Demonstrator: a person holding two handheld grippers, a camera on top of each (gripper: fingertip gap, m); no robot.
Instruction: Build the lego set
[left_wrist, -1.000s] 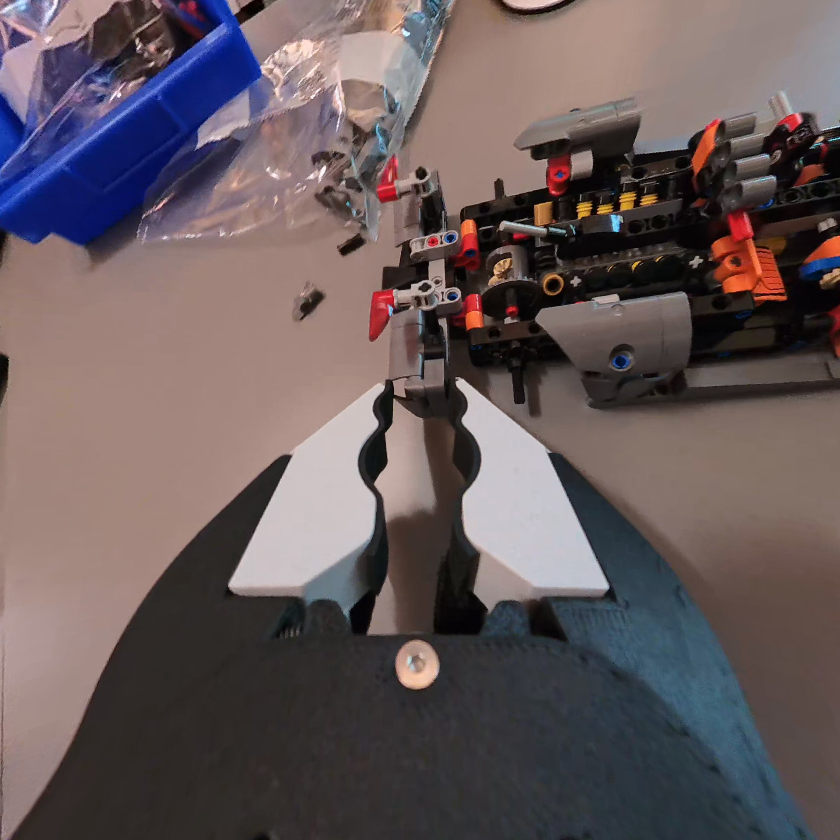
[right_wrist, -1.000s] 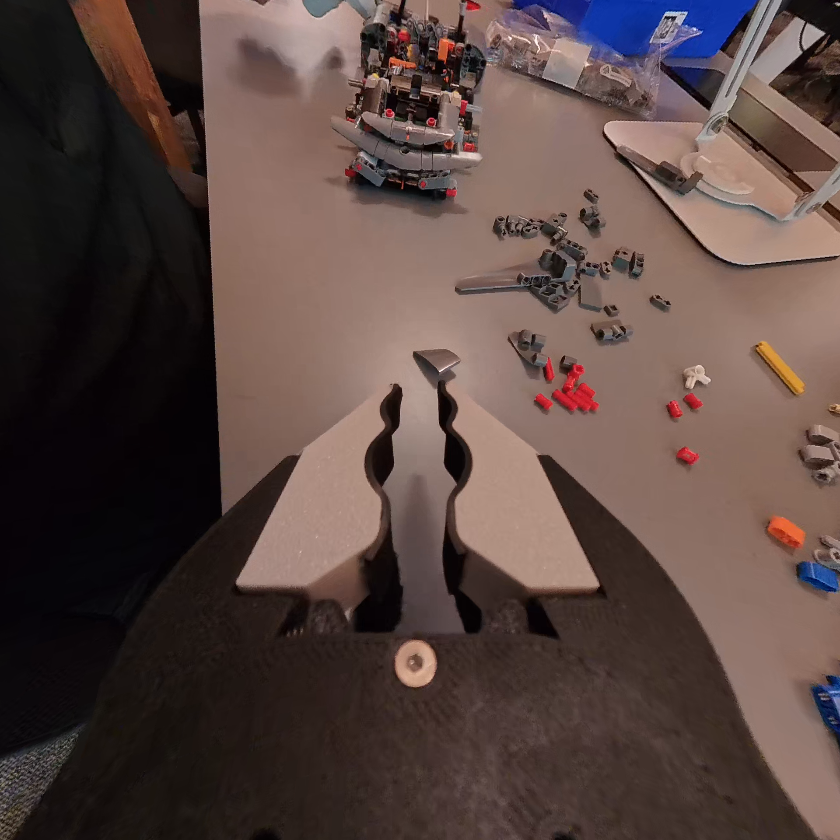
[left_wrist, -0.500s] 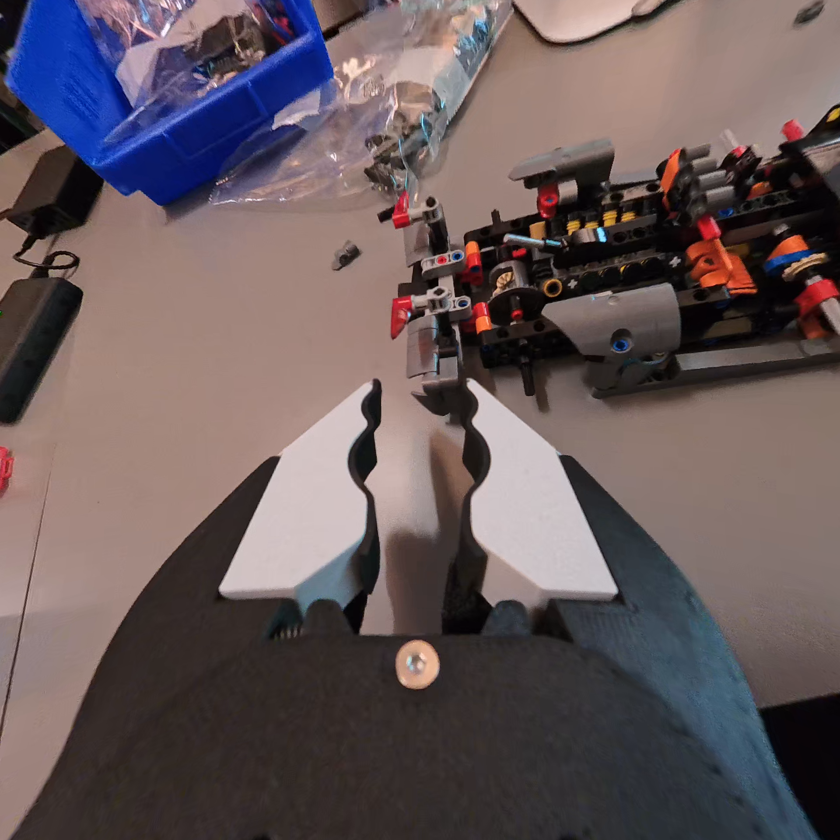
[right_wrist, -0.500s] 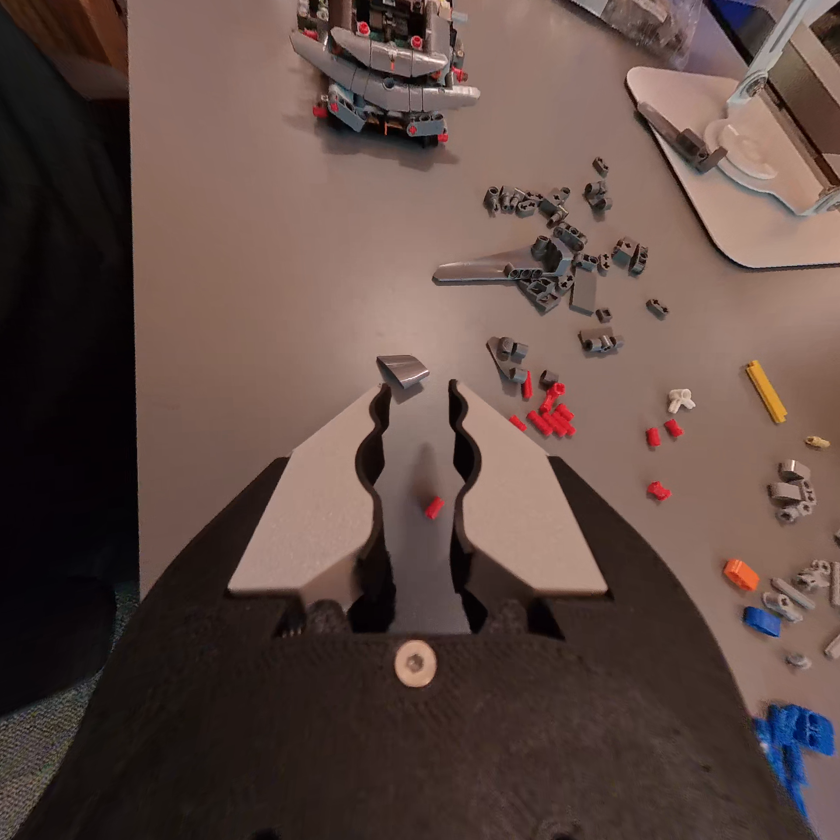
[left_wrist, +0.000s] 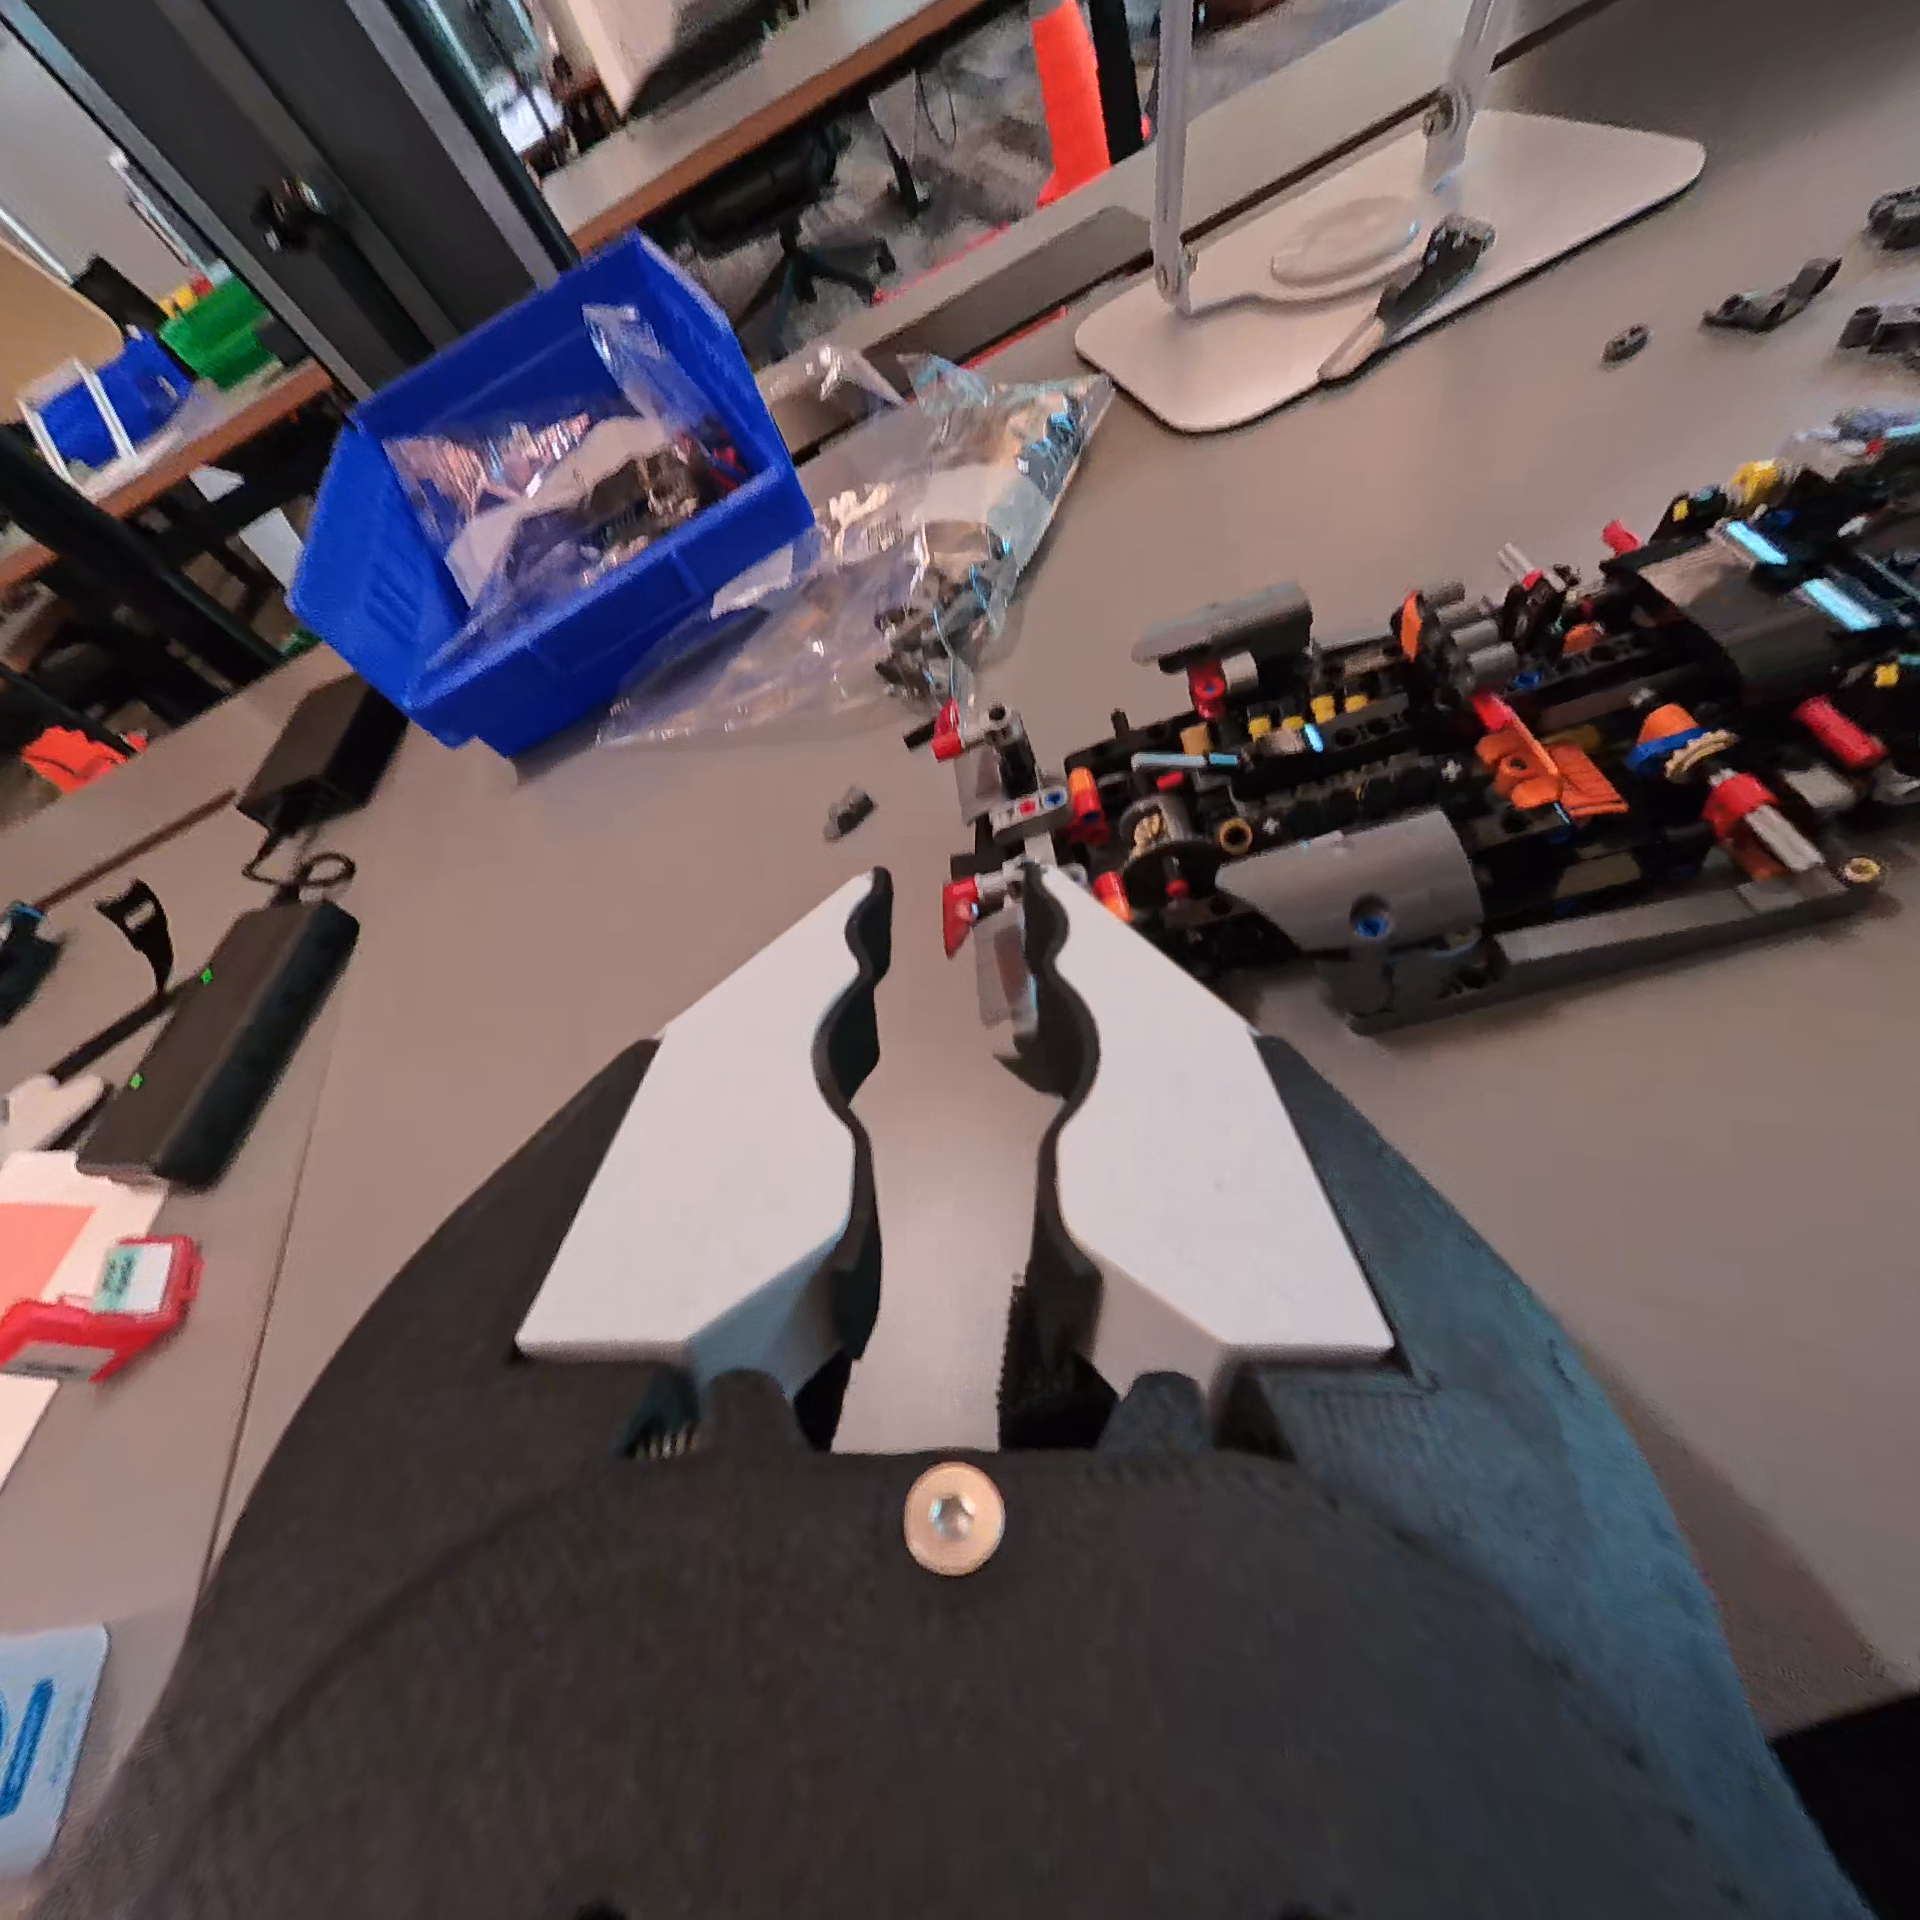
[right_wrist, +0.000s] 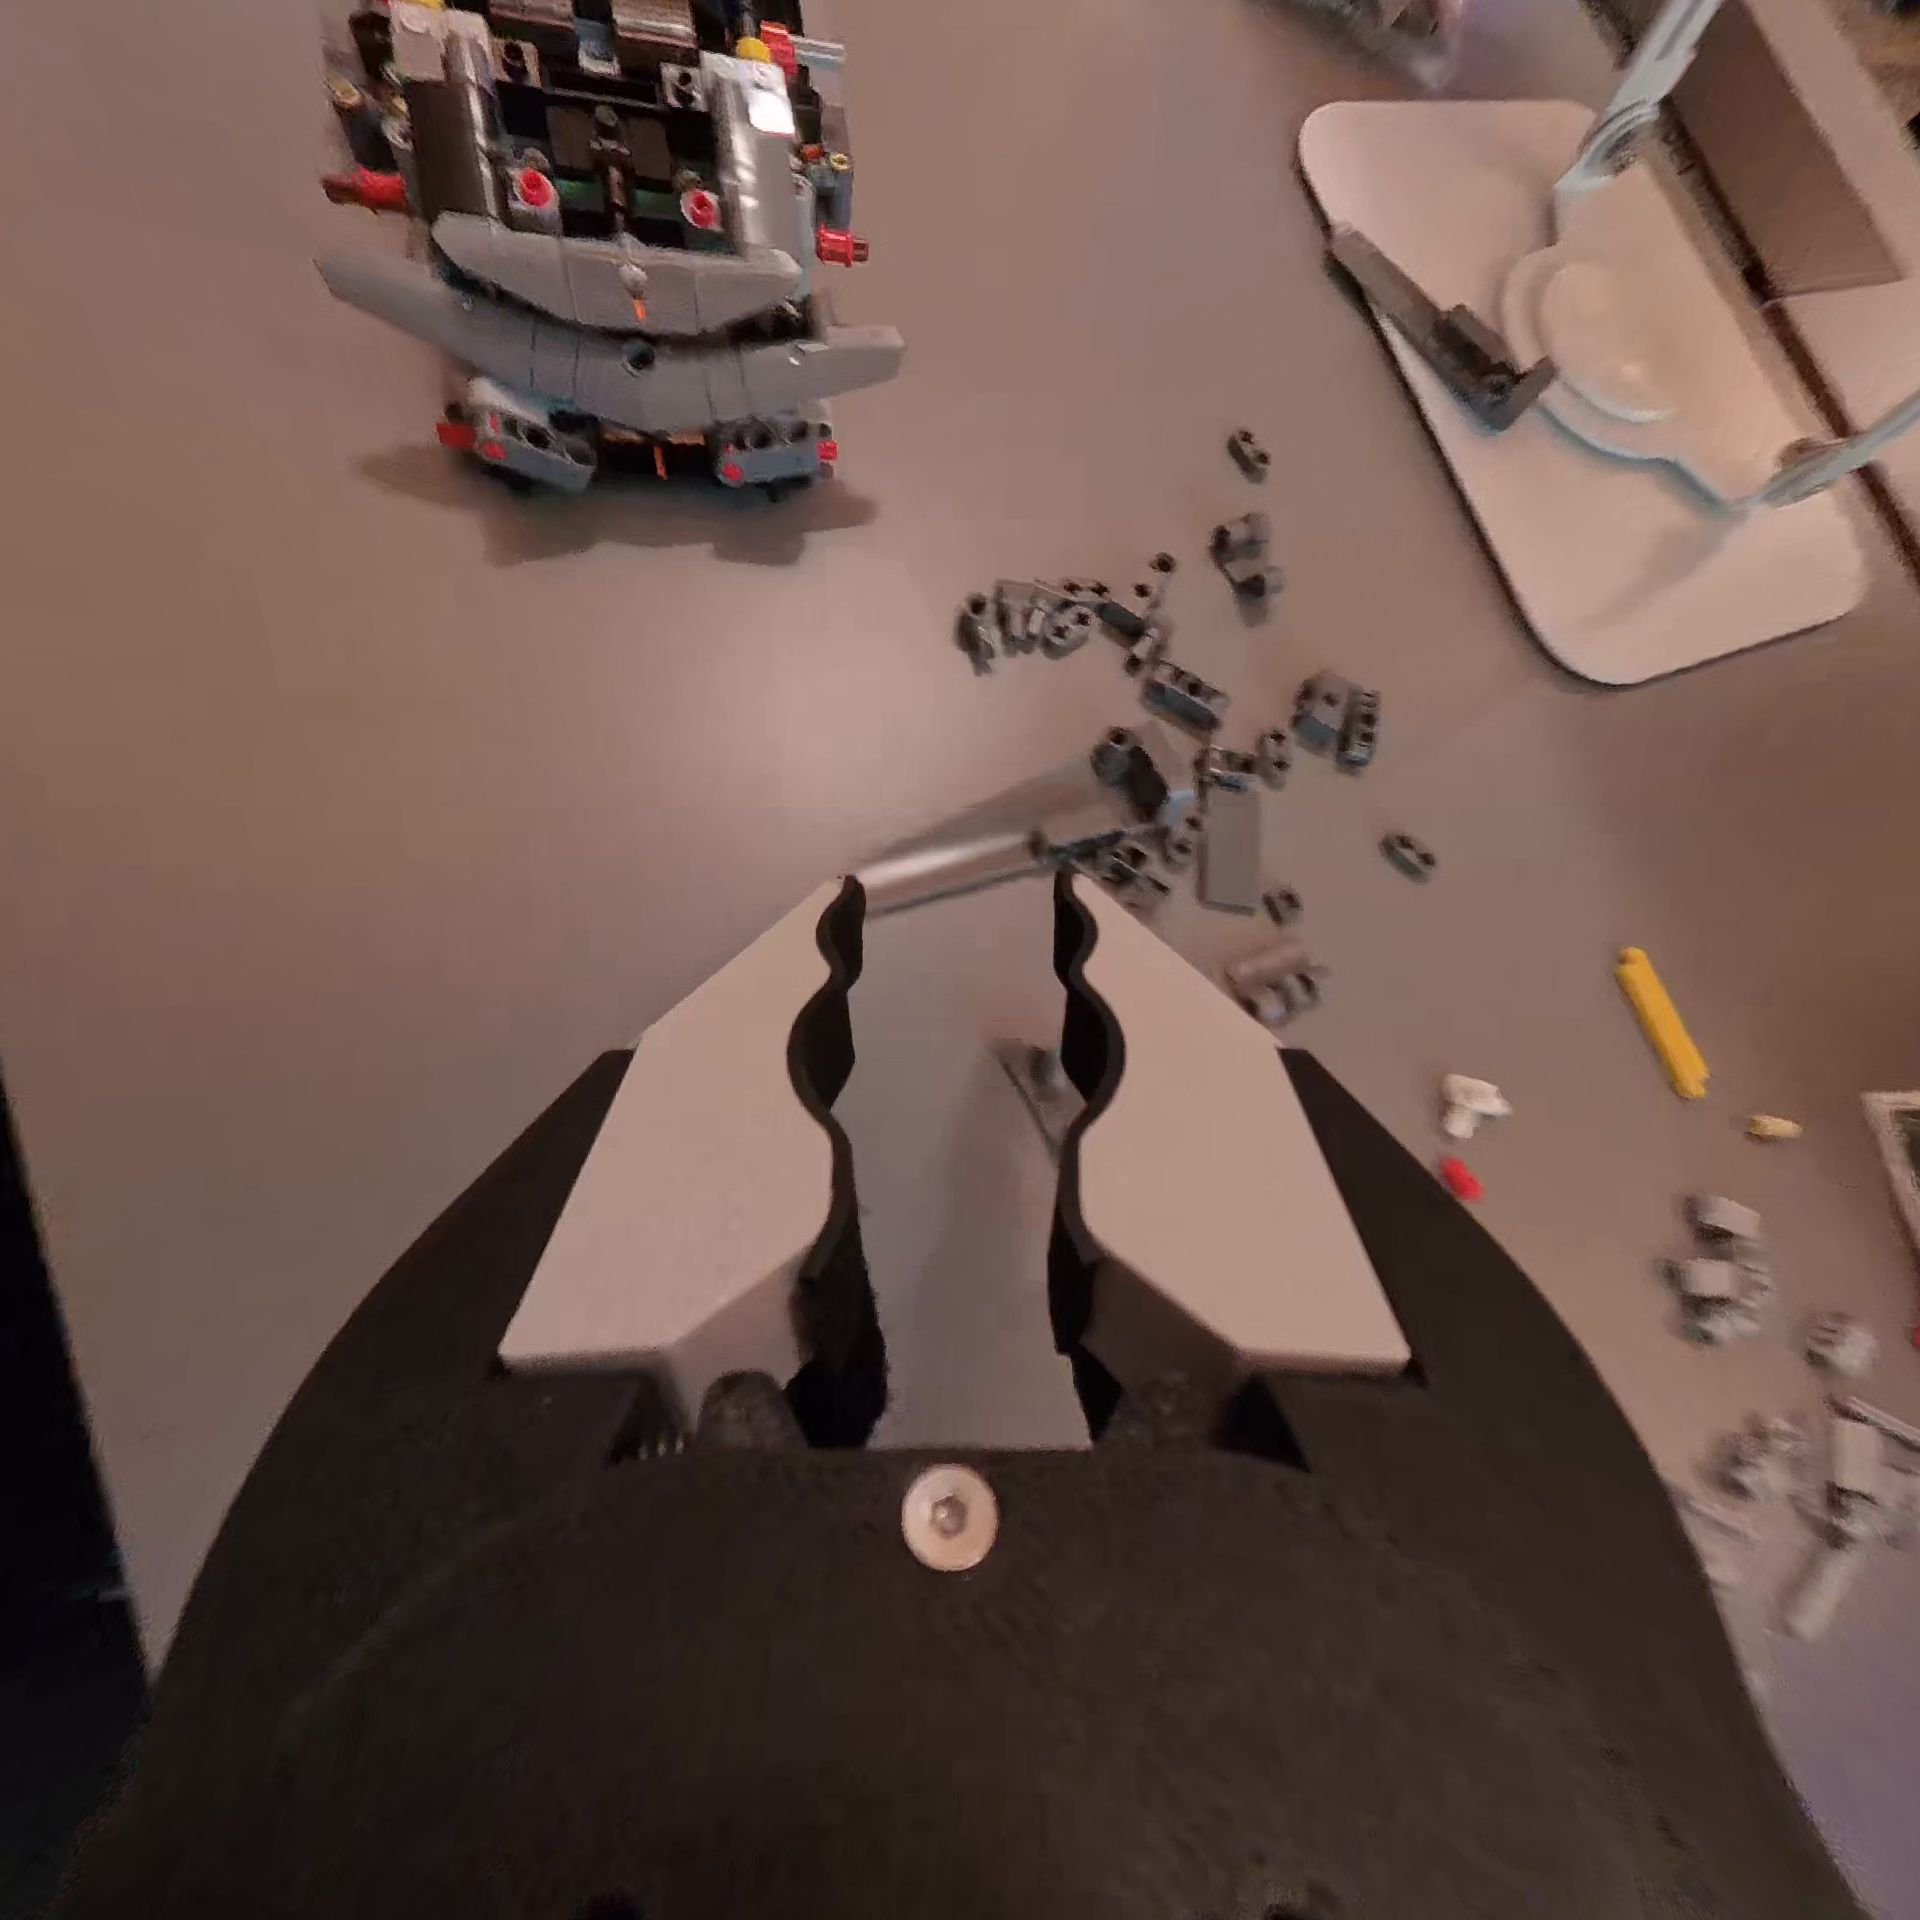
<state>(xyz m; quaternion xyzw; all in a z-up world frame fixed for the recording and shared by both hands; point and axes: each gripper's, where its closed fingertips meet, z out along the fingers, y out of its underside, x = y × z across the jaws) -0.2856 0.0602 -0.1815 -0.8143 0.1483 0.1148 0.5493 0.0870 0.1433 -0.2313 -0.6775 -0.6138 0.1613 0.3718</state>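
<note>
The left gripper (left_wrist: 961, 894) is angled down over the grey table (left_wrist: 1558, 1195), its jaws parted around nothing: the grey end panel (left_wrist: 1006, 961) of a brick-built car chassis (left_wrist: 1455, 790) shows in the gap, close against the right finger (left_wrist: 1081, 935), with clear table between it and the left finger, so whether the panel is touched cannot be told. The chassis, black with grey panels and red, orange and yellow pins, stretches away to the right. Behind it lie clear plastic parts bags (left_wrist: 935, 520), a blue bin (left_wrist: 540, 561) and a white stand base (left_wrist: 1392, 260); black power adapters (left_wrist: 229, 1049) and a red card holder (left_wrist: 99, 1314), its label blurred, sit at the left. The right gripper (right_wrist: 956, 894) points steeply down at the table, jaws wide apart and bare, tips just short of a long grey tapered panel (right_wrist: 987, 842) beside a scatter of small grey bricks (right_wrist: 1174, 686). A yellow axle (right_wrist: 1660, 1023) lies to the right.
</note>
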